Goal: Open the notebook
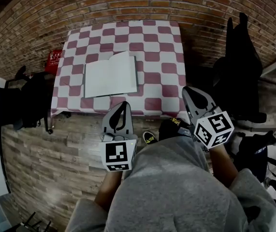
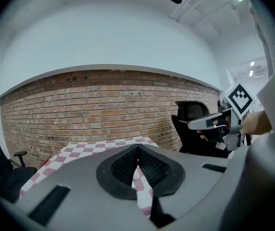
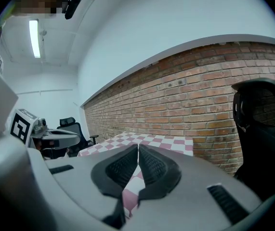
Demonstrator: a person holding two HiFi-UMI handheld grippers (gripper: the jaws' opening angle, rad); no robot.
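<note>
Table (image 1: 167, 47): red-and-white checked cloth, set against a brick wall (image 1: 128, 4). Above the brick the wall is plain and pale, with a strip light on the ceiling. The floor (image 1: 46, 158) is wood plank.

Notebook (image 1: 110, 75): lies on the near-left part of the cloth, white pages facing up.

Left gripper (image 1: 122, 104): jaws pressed together, nothing between them, held short of the table's near edge. Right gripper (image 1: 186, 89): likewise closed and empty, just beside the table's near-right corner.

Black office chair (image 1: 12, 105) left of the table, a second black chair (image 1: 239, 66) to the right. A small red object (image 1: 55, 59) sits by the table's far-left corner.
</note>
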